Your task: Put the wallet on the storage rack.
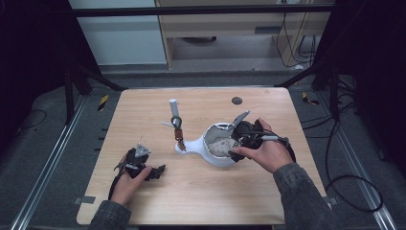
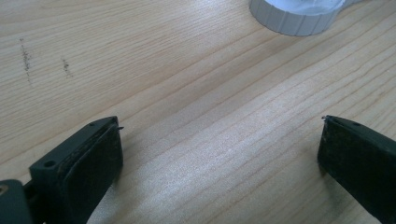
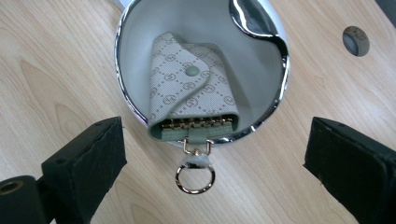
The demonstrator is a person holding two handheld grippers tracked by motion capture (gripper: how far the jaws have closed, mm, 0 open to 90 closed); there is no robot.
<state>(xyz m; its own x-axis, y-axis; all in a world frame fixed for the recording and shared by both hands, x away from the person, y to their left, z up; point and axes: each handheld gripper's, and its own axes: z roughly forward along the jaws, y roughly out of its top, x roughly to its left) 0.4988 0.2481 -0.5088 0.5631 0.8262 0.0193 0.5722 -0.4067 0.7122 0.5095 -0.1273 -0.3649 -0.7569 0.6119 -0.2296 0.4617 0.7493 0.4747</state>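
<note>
A white bowl [image 1: 214, 155] with a chrome rim [image 3: 122, 88] stands right of the table's middle. Inside it lies a beige patterned key case [image 3: 187, 88] with a green snap, and its gold ring [image 3: 195, 177] hangs over the near rim onto the wood. My right gripper [image 3: 217, 137] is just in front of that rim, open, jaws wide on either side of the ring and touching nothing; from above it [image 1: 238, 140] sits at the bowl's right edge. My left gripper [image 1: 158, 170] rests on the table at front left, open and empty [image 2: 219, 149].
A narrow white neck [image 1: 184, 146] runs left from the bowl to a small upright post [image 1: 177, 125] with a dark ring on it. A white cylinder [image 1: 173, 103] stands behind it. A round grommet hole [image 1: 236, 100] lies at the back. A ribbed white base [image 2: 294, 18] shows ahead of the left jaws.
</note>
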